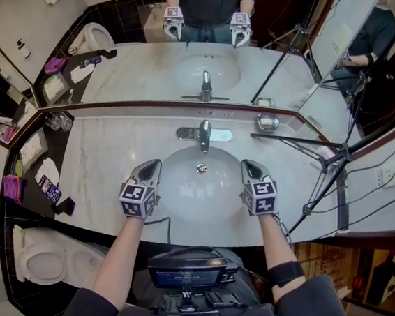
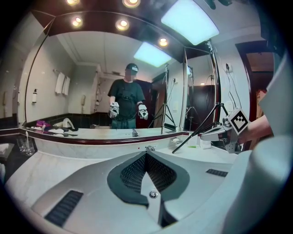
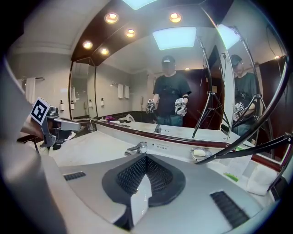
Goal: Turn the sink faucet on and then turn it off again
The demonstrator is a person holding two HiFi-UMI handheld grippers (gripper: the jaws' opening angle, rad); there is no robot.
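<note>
The chrome faucet (image 1: 203,135) stands at the back of the white oval sink (image 1: 173,186) in the marble counter. I cannot make out any water running from it. My left gripper (image 1: 155,163) hovers over the sink's left rim, shut with nothing in it. My right gripper (image 1: 247,167) hovers over the right rim, also shut and empty. Both point toward the mirror and stay apart from the faucet. In the right gripper view the faucet (image 3: 137,148) sits just past the closed jaw tips (image 3: 146,157). The left gripper view shows only the faucet's top (image 2: 149,148) above its closed jaw tips (image 2: 146,154).
A soap dish (image 1: 267,122) sits right of the faucet. A black tripod (image 1: 331,168) leans over the counter's right end. Two glasses (image 1: 58,122) and a phone (image 1: 50,189) lie at the left. A toilet (image 1: 43,260) stands below left. The wall mirror (image 1: 277,64) runs behind the counter.
</note>
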